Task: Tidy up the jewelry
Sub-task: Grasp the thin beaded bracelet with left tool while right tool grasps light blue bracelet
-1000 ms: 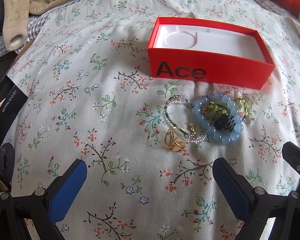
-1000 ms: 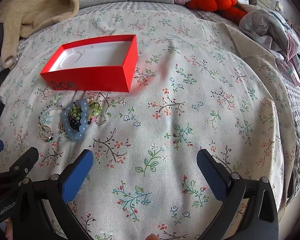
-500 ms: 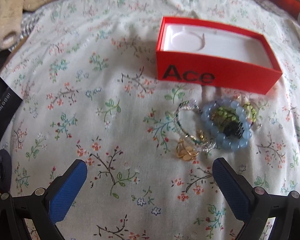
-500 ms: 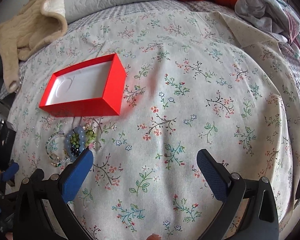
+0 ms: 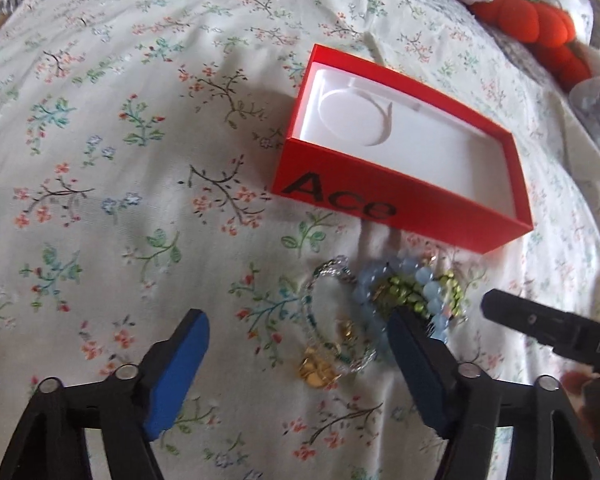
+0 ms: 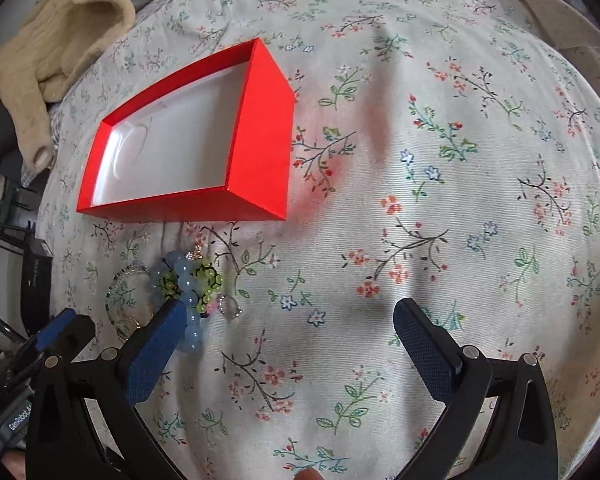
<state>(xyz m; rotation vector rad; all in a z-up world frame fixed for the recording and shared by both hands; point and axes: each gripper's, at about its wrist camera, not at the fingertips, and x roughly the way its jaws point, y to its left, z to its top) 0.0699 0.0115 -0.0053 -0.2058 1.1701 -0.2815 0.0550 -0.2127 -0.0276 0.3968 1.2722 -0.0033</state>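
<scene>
Bed, floral sheet. Red box, open, empty. Jewelry heaped just before it. Left gripper spread wide, straddling heap; right gripper spread, holding nothing. Step: approach. Next, probably: lower, close on one bracelet.

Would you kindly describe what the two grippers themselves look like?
Both are alike: the left gripper and right gripper have black angular frames with silver round screws, ending in flat blue textured pads. A white marking reading GenRobot shows on the black body at the right view's lower left. No cables or sleeves are visible.
</scene>
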